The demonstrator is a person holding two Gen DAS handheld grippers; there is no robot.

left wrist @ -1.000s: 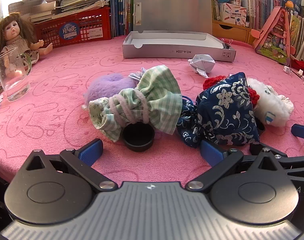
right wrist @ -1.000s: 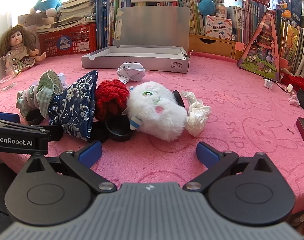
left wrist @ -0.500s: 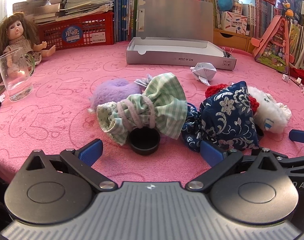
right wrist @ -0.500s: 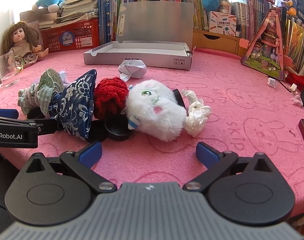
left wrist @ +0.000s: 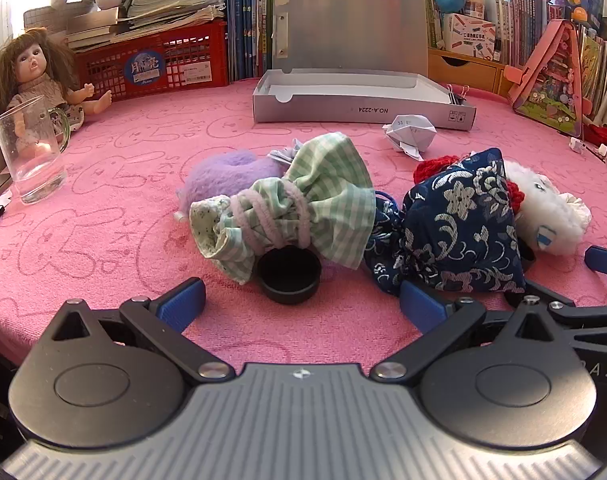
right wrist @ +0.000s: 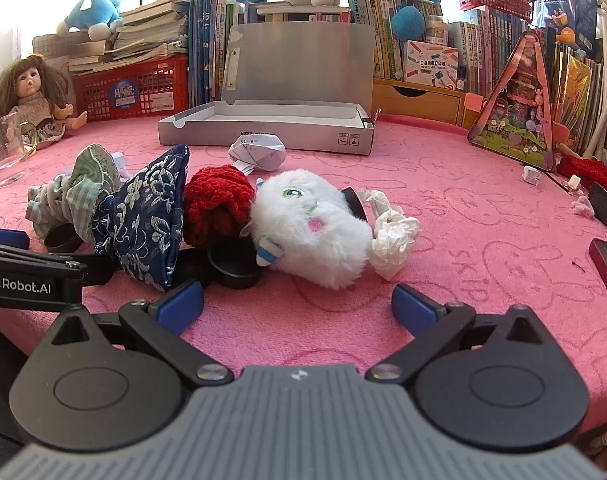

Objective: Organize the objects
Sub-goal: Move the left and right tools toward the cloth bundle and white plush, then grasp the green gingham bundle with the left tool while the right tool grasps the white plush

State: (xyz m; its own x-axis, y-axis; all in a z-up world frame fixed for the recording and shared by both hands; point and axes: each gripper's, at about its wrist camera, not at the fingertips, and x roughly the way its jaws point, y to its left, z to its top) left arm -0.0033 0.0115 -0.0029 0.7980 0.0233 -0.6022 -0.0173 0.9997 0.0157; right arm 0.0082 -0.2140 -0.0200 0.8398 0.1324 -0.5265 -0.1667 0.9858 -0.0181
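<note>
You have: pink cloth (left wrist: 103, 208) with rabbit outlines, green-white checked bundle (left wrist: 327, 200), navy floral pouch (left wrist: 459, 224), lilac fluff (left wrist: 227, 176), red knit (right wrist: 217, 204), white plush (right wrist: 311, 228), 1 black cap (left wrist: 289, 276), silver box (left wrist: 363, 100).

Under my left claw (left wrist: 301, 300) the pink cover (left wrist: 103, 240) looks like soft terry cloth embossed with bunnies, and just ahead of its glossy blue plastic fingertips (left wrist: 181, 300) sit a matt black plastic cap (left wrist: 289, 276), a woven green gingham pouch (left wrist: 303, 208) and a fuzzy lilac felt ball (left wrist: 227, 176). Ahead of my right claw (right wrist: 297, 304) I see a fluffy white plush (right wrist: 311, 224), a chunky red knit (right wrist: 217, 200), a blue brocade bag (right wrist: 147, 216) with a slight sheen and crumpled tissue (right wrist: 393, 240). Further off stand a smooth grey cardboard box (right wrist: 263, 132) and, far left, clear glossy glass (right wrist: 3, 152).
</note>
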